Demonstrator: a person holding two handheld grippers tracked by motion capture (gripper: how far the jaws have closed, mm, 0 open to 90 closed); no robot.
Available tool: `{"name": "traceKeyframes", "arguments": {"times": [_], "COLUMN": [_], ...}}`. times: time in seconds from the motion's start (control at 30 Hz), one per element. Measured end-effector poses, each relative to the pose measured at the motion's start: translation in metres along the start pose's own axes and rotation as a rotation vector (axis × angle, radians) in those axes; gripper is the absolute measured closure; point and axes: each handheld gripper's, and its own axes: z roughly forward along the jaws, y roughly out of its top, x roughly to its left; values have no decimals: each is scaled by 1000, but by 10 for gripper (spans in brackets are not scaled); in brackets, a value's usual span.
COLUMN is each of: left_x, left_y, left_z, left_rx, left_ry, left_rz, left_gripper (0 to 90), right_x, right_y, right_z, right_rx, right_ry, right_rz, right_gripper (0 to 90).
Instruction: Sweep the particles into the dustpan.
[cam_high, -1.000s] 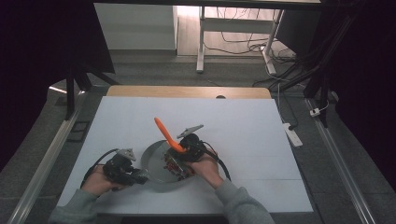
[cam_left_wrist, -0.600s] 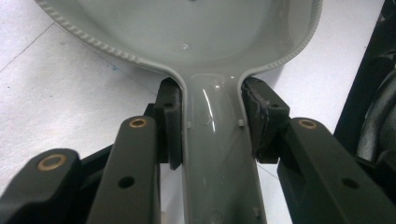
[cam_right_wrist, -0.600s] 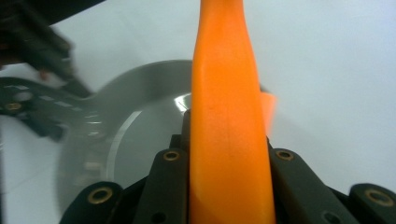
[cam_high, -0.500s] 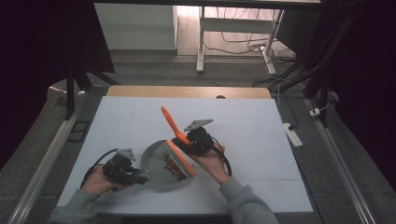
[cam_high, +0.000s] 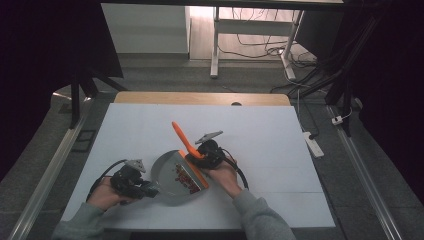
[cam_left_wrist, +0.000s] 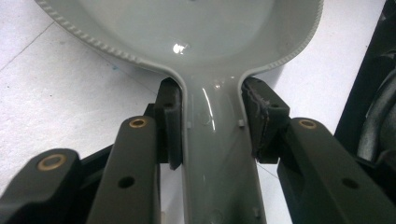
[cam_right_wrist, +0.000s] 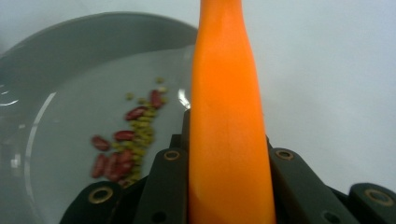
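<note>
Grey dustpan (cam_high: 172, 175) at table's 6 o'clock, handle clamped by left gripper (cam_left_wrist: 212, 116). Orange brush (cam_high: 187, 150) clamped in right gripper (cam_right_wrist: 224, 154); beans (cam_right_wrist: 126, 144) should be swept inward gently, dustpan kept flat.

We are finding no readable text, label, brand, number or sign in any of the three views. We are seeing only plain, unmarked surfaces wherever we look.
</note>
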Motion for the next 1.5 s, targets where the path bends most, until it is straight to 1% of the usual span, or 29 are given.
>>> {"name": "traceKeyframes", "arguments": {"times": [0.03, 0.07, 0.1, 0.13, 0.17, 0.2, 0.27, 0.3, 0.37, 0.43, 0.47, 0.53, 0.6, 0.63, 0.77, 0.87, 1.0, 1.2, 1.3, 1.5], "left_x": [0, 0, 0, 0, 0, 0, 0, 0, 0, 0, 0, 0, 0, 0, 0, 0, 0, 0, -1, -4], "left_y": [0, 0, 0, 0, 0, 0, 0, 0, 0, 0, 0, 0, 0, 0, 0, -1, -1, -3, -4, -5], "left_z": [0, 0, 0, 0, 0, 0, 0, 0, 0, 0, 0, 0, 0, 0, 0, 1, 0, 1, 2, 6], "left_rx": [1, -1, -1, 1, -1, -1, -1, 0, -1, -2, -2, -1, -2, -4, -6, -11, -22, -49, -62, -88], "left_ry": [0, 0, 0, 0, 0, 1, -1, -1, -1, -3, -3, -2, 0, -1, 2, 4, 7, 13, 24, 45], "left_rz": [0, -3, -3, -1, -2, 0, -2, -1, -2, -1, -2, -1, -1, -2, -3, -2, -3, -14, -12, -4], "left_gripper": [611, 611, 611, 611, 611, 611, 612, 612, 611, 611, 611, 611, 611, 611, 611, 611, 612, 612, 611, 611], "right_x": [4, 7, 10, 14, 19, 25, 29, 30, 28, 21, 15, 6, -5, -8, -26, -37, -45, -46, -45, -47], "right_y": [1, 2, 3, 4, 5, 8, 11, 13, 16, 17, 16, 14, 10, 9, 3, -2, -5, -7, -8, -12], "right_z": [1, 1, 0, 0, 0, -1, -6, -10, -20, -28, -31, -34, -34, -34, -34, -37, -41, -47, -51, -61], "right_rx": [-8, -21, -34, -42, -45, -56, -80, -96, -124, -140, -148, -145, -131, -124, -110, -110, -115, -120, -119, -134], "right_ry": [8, 35, 84, 126, 152, 170, 179, 174, 140, 101, 75, 35, 3, -10, -48, -62, -68, -73, -76, -78], "right_rz": [0, 9, 31, 45, 34, 11, -8, -12, -26, -30, -26, -10, 7, 10, 48, 78, 99, 86, 79, 73], "right_gripper": [770, 770, 769, 769, 769, 769, 769, 769, 769, 769, 769, 769, 769, 769, 768, 768, 768, 768, 768, 768]}}
